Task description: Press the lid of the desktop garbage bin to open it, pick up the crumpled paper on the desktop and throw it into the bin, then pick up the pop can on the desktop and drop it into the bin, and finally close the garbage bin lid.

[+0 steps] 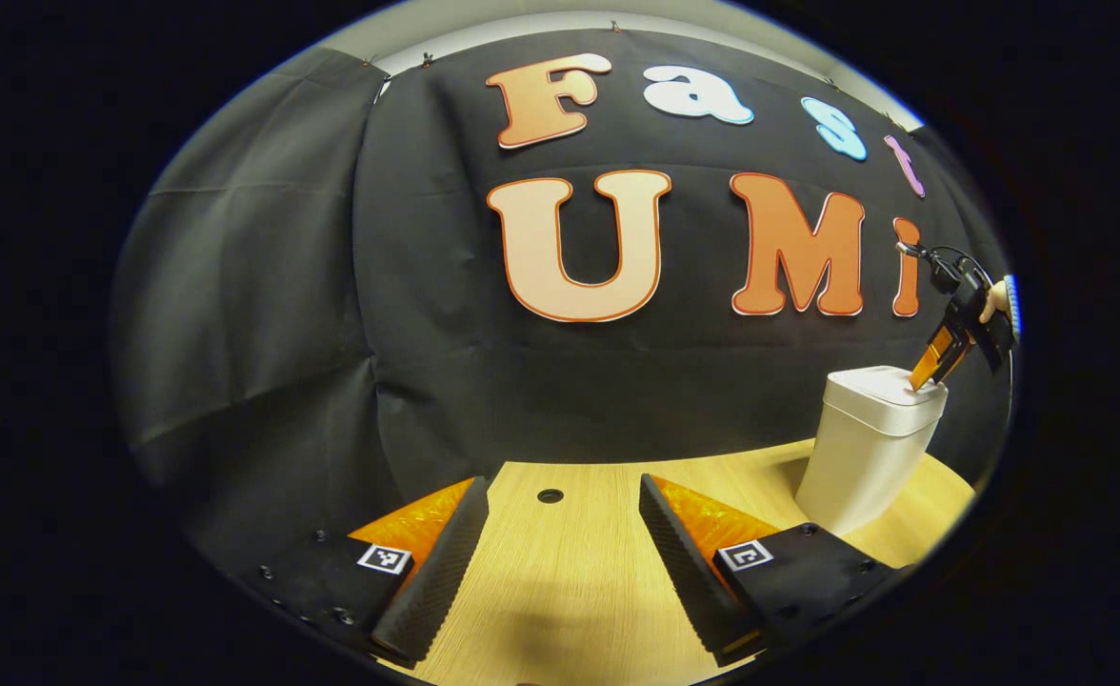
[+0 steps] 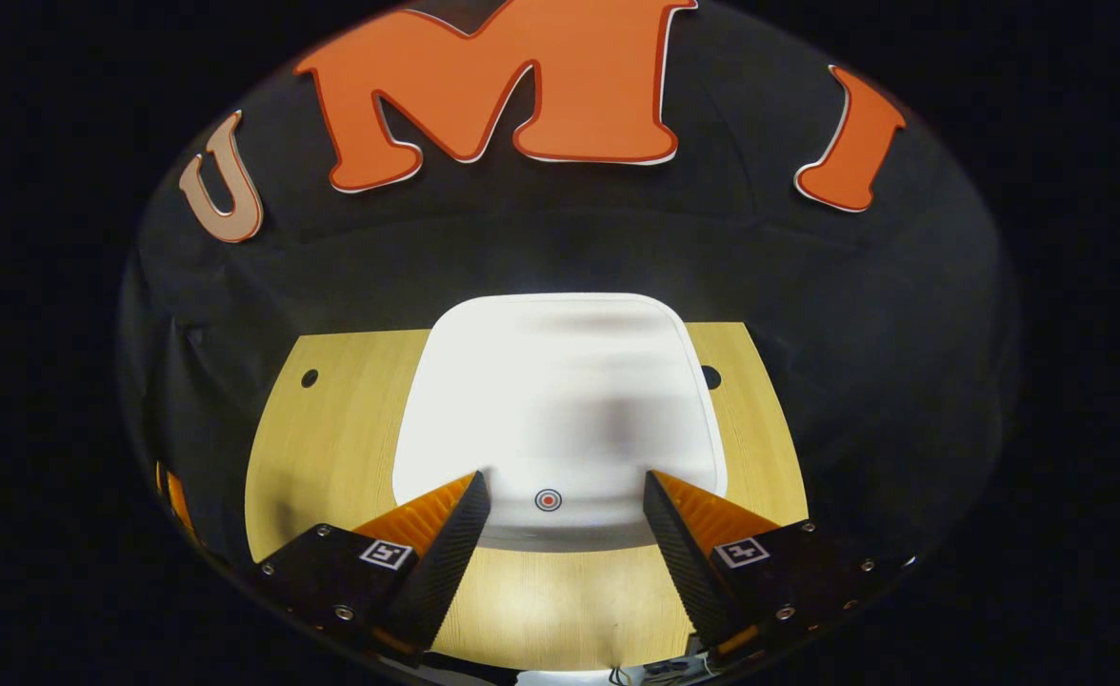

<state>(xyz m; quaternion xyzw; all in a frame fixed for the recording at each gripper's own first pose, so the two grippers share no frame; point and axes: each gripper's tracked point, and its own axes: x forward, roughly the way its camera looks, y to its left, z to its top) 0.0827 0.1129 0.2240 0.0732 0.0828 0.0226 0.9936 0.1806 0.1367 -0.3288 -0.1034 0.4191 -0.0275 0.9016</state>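
- A pale wood-grain tabletop (image 1: 570,553) is filling the lower part of the left gripper view, with a small round dark hole (image 1: 550,495) in it near the back edge.
- Black cloth (image 1: 331,314) is hanging behind the tabletop as the booth's wall, creased and pinned along its top edge below a strip of lighter wall.
- The left tongs (image 1: 565,543) are hovering over bare wood, fingers spread apart with nothing between them.
- The white garbage bin (image 1: 870,443) is standing upright on the tabletop at the far right of that view, lid (image 2: 560,410) down.
- The right tongs (image 2: 565,534) are hanging over the bin's lid with fingers apart; from the left gripper view their tips are reaching the lid's top.
- A small red-and-white ring mark (image 2: 548,499) is sitting on the lid's near edge, between the fingers.
- In the right gripper view, two more dark holes are showing in the tabletop, one on either side of the bin.
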